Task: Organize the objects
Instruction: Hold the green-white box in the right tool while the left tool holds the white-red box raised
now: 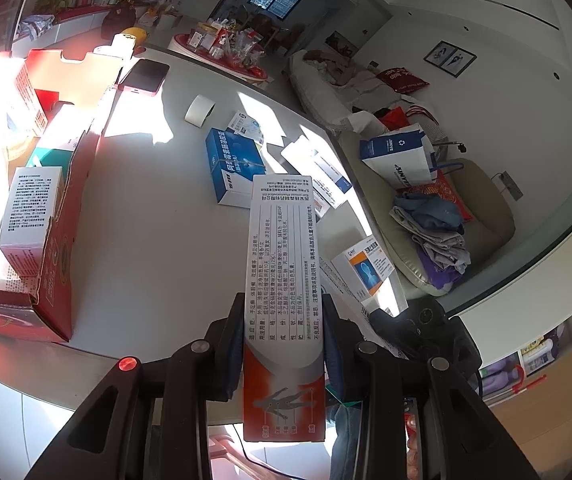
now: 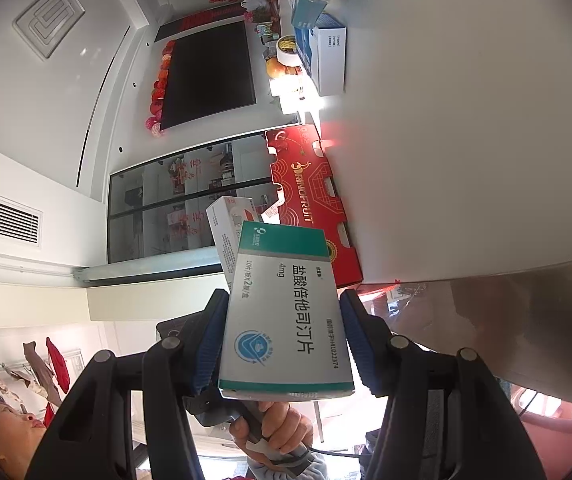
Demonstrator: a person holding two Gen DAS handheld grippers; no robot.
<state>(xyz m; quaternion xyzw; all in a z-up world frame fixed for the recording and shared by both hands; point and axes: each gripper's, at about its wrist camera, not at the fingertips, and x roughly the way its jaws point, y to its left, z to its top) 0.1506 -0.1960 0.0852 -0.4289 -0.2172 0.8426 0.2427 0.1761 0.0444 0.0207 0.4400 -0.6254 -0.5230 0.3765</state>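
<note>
Both grippers clamp cartons for filing: left gripper (image 1: 284,320) holds long orange carton (image 1: 284,280); right gripper (image 2: 282,332) grips green-edged tablet box (image 2: 286,316), red tray (image 1: 52,280) left.

The red carton (image 1: 62,280) is washed out by glare at far left, and the long box's (image 1: 284,280) sides are hidden by pads.

Sunlit white table (image 1: 174,216), cluttered sofa (image 1: 325,80) behind.
</note>
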